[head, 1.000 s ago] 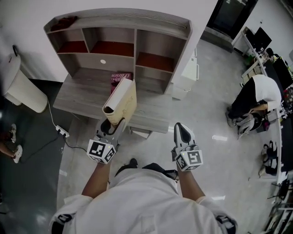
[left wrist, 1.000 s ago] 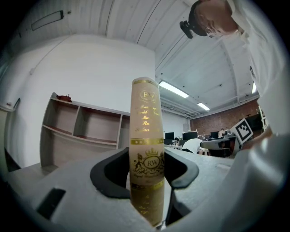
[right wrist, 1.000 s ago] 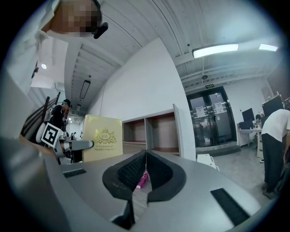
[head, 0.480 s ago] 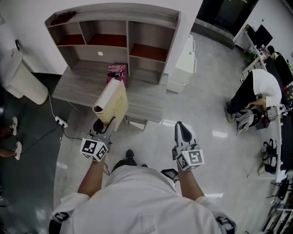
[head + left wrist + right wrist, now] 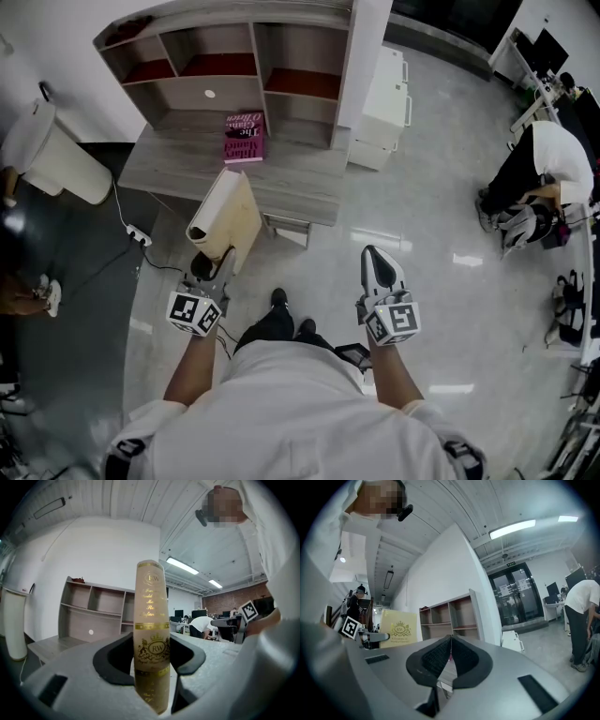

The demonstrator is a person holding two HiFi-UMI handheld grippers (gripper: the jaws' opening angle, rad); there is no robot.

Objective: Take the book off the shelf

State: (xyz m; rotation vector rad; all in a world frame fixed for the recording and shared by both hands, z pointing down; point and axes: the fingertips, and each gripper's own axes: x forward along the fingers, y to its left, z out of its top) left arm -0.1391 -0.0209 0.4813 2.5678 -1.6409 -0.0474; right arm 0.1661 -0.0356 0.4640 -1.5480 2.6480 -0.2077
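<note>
A cream hardback book (image 5: 225, 217) with gold print on its spine (image 5: 152, 620) stands upright in my left gripper (image 5: 207, 262), which is shut on its lower end. It hangs over the floor in front of the wooden desk (image 5: 300, 178), clear of the shelf unit (image 5: 253, 56). In the left gripper view the dark pads (image 5: 115, 660) press on both sides of the spine. My right gripper (image 5: 374, 258) hovers over the floor to the right, jaws shut (image 5: 451, 641) with nothing between them. The book's cover (image 5: 399, 629) shows at the left of the right gripper view.
A pink book (image 5: 246, 139) lies flat on the desk below the shelf unit (image 5: 450, 616). A white bin (image 5: 52, 155) stands at the left, a white drawer cabinet (image 5: 387, 94) right of the desk. A power strip (image 5: 139, 234) lies on the floor. A person (image 5: 548, 169) bends over at far right.
The left gripper has carried the cream book back from the desk toward my body. The desk and shelf have receded, and the pink book now shows fully. The right gripper keeps its pose.
</note>
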